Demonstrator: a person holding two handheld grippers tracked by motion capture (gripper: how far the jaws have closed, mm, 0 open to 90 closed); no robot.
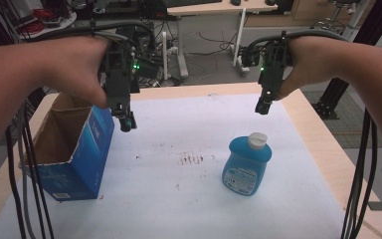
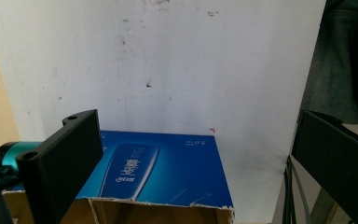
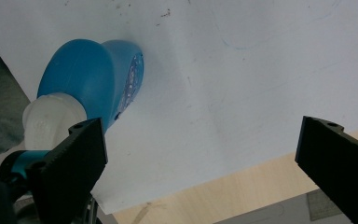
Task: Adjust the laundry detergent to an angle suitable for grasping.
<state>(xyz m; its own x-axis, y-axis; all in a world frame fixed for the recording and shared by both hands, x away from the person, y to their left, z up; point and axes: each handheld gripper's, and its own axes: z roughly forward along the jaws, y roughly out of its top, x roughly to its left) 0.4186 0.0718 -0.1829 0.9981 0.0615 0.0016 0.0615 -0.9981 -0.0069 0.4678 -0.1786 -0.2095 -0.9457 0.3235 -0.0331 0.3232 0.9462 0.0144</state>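
A blue bottle (image 1: 247, 165) with a white cap stands upright on the white mat, right of centre. An open-topped blue cardboard box (image 1: 74, 149) stands at the left. My left gripper (image 1: 127, 121) hovers open just above the box's far right corner; the left gripper view shows the box's blue side (image 2: 168, 170) between the wide-apart jaws. My right gripper (image 1: 262, 107) hangs open in the air above and behind the bottle. In the right gripper view the bottle (image 3: 91, 86) lies by the left jaw, not between the fingers.
The white mat (image 1: 189, 144) covers a light wooden table (image 1: 323, 149) with bare wood along the right and far edges. Small dark stains (image 1: 191, 159) mark the mat's middle. Cables (image 1: 358, 189) trail from both grippers down to the near edge. Desks and wires stand beyond the table.
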